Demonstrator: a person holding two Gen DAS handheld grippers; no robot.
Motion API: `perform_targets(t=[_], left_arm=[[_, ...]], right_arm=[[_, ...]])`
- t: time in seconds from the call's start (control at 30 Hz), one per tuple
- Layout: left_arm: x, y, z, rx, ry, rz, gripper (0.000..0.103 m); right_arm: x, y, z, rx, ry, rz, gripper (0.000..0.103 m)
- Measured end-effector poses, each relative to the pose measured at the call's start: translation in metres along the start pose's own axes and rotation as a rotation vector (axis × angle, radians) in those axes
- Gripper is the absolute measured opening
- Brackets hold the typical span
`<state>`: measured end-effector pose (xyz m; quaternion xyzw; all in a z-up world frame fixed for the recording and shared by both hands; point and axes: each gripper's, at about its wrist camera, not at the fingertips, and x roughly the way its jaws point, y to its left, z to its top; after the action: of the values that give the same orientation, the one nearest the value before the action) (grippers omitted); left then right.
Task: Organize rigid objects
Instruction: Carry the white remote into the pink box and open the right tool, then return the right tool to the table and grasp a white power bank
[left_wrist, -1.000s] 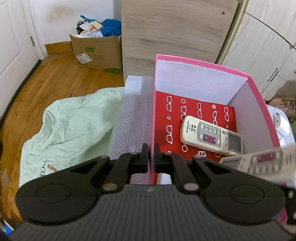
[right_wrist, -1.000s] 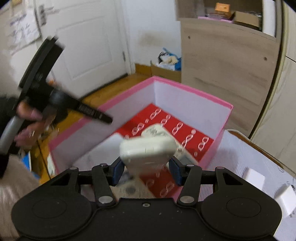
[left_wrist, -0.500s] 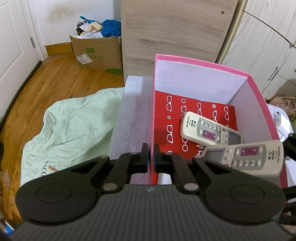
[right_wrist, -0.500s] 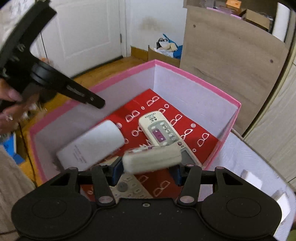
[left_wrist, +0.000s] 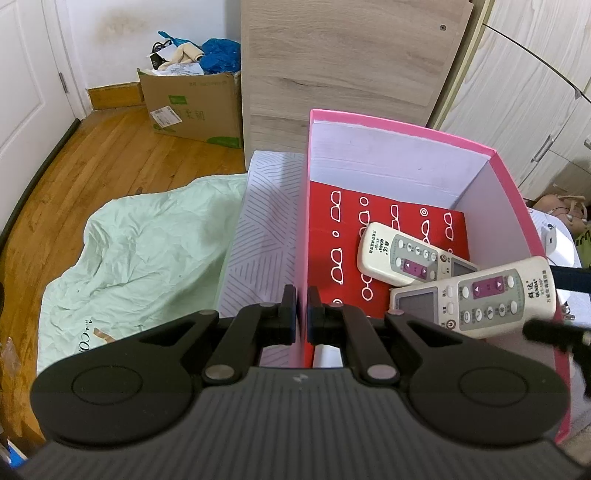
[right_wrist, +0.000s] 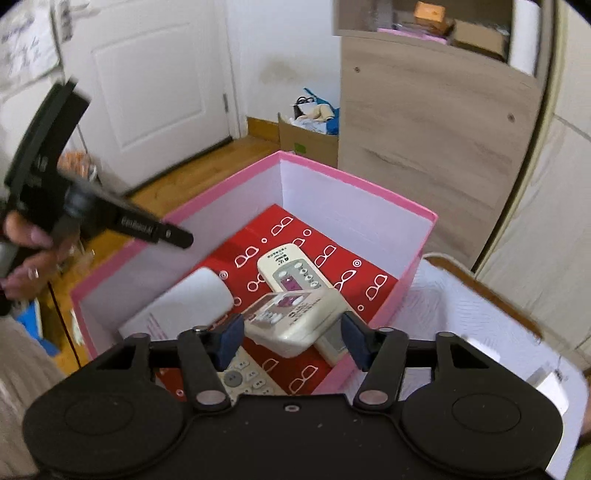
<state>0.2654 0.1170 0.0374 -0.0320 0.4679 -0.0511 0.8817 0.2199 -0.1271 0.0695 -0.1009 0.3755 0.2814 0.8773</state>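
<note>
A pink box (left_wrist: 406, 127) with a red patterned floor holds a white remote (left_wrist: 402, 254) lying flat. My left gripper (left_wrist: 301, 314) is shut on the box's near left wall. A second white remote (left_wrist: 480, 299) sits tilted over the first at the box's right side. In the right wrist view my right gripper (right_wrist: 291, 339) is open, its blue pads apart on either side of that remote (right_wrist: 295, 317), which lies loose between them. A white case (right_wrist: 184, 306) and another remote (right_wrist: 247, 380) also lie in the box (right_wrist: 354, 184).
The box stands on a white patterned cloth (left_wrist: 266, 229). A mint sheet (left_wrist: 140, 251) lies to the left over a wooden floor. A cardboard box (left_wrist: 192, 107) and a wooden cabinet (left_wrist: 351, 62) stand behind. White small items (right_wrist: 550, 387) lie right of the box.
My right gripper carried the second remote down into the box and opened its jaws; the remote now rests tilted on the first one. The left gripper has kept still on the wall.
</note>
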Motion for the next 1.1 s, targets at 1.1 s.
perform_targets(t=[1.1], left_arm=[[0.002, -0.001, -0.001, 0.015, -0.007, 0.01, 0.005]], right_arm=[[-0.075, -0.075, -0.046, 0.154, -0.126, -0.098, 0.053]])
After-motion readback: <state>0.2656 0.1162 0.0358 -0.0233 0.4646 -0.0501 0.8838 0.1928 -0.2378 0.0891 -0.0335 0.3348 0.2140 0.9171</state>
